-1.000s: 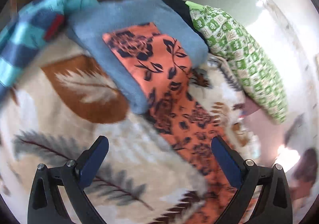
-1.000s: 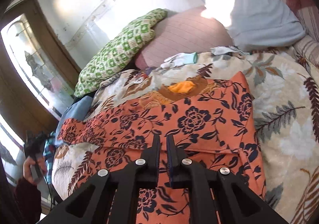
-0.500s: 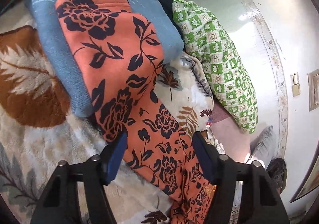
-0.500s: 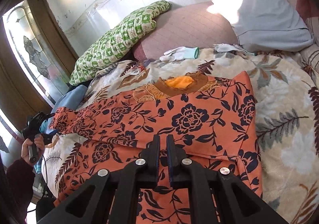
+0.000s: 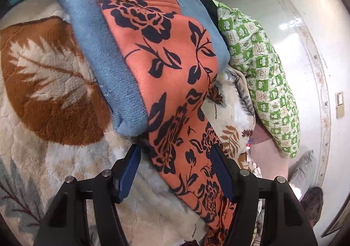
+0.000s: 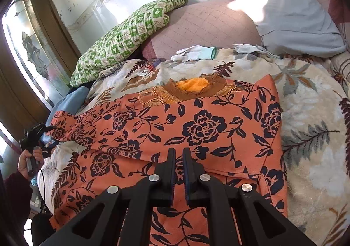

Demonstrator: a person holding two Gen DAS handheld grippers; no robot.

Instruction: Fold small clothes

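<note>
An orange garment (image 6: 205, 127) with dark flowers lies spread on the bed, and a brown knit collar (image 6: 192, 88) shows at its far edge. One long sleeve (image 5: 166, 84) runs over a folded blue cloth (image 5: 98, 48). My left gripper (image 5: 176, 165) straddles this sleeve with its jaws half apart. The left pad (image 5: 129, 169) stands clear of the fabric, and the right pad (image 5: 221, 171) sits at the sleeve's edge. My right gripper (image 6: 179, 154) is shut, with its tips low over a folded edge of the garment. No fabric is visibly pinched there.
A leaf-patterned fleece blanket (image 6: 306, 114) covers the bed. A green checked pillow (image 5: 262, 75) lies along the white wall. White gloves (image 6: 194, 53) and a grey pillow (image 6: 295, 9) lie farther back. A person's hand (image 6: 28, 158) shows at the bed's left edge.
My left gripper has come down and forward onto the sleeve, and its jaws have narrowed from wide apart to half apart. The right gripper stays shut over the same fold.
</note>
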